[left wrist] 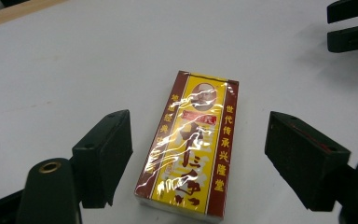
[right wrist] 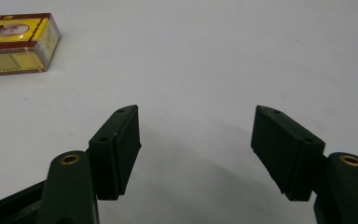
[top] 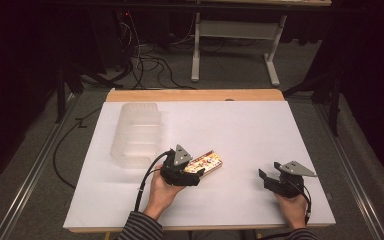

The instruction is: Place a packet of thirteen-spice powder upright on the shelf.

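A yellow and dark red box (left wrist: 191, 149) wrapped in clear film lies flat on the white table top (top: 240, 130). It also appears as the box (top: 208, 163) in the high view and as the box (right wrist: 14, 42) at the upper left of the right gripper view. My left gripper (left wrist: 198, 158) is open, its jaws standing on either side of the box's near end without touching it. My left gripper (top: 194, 172) sits near the table's middle front. My right gripper (right wrist: 196, 144) is open over bare table with nothing between its jaws. My right gripper (top: 265, 179) rests at the front right.
A clear plastic container (top: 136, 134) lies on the table's left part, behind the left gripper. The table's wooden far edge (top: 195, 95) shows at the back. Cables and a table frame (top: 235, 45) stand on the floor beyond.
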